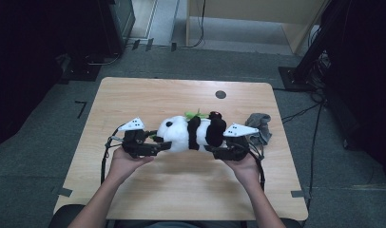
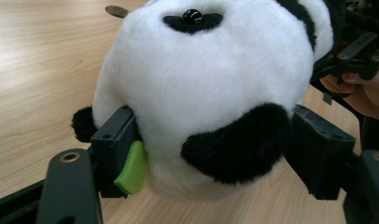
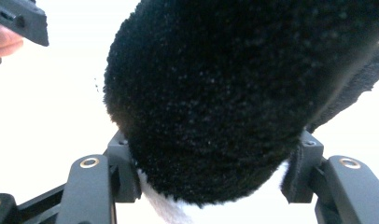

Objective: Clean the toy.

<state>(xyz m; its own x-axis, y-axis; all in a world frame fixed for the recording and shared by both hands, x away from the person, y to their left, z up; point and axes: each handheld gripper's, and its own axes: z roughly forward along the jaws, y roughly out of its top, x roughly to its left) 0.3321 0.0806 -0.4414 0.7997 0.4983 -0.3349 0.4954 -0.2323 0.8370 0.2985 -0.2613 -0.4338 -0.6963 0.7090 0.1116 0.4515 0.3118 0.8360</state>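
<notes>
Both grippers are pinching the stuffed panda from its two ends: the left gripper has its jaws pressed into the white head, and the right gripper is clamped around a black plush leg at the rear end. In the left gripper view the head bulges between the jaws, with a green felt tab squeezed against one of them. In the right gripper view black fur swells out between that gripper's jaws.

The toy appears to be lifted just off the table, stretched sideways between the hands, near the middle of the tabletop.

To carry this well, I would keep both hands moving together at one height, so the soft body neither sags nor twists. Plush compresses easily and can creep out of a pinch, so the squeeze should stay firm, and the hands should not pull apart.

Farther off, a grey cloth lies just beyond the right hand; steer clear of it. A dark round spot marks the table's far side.
</notes>
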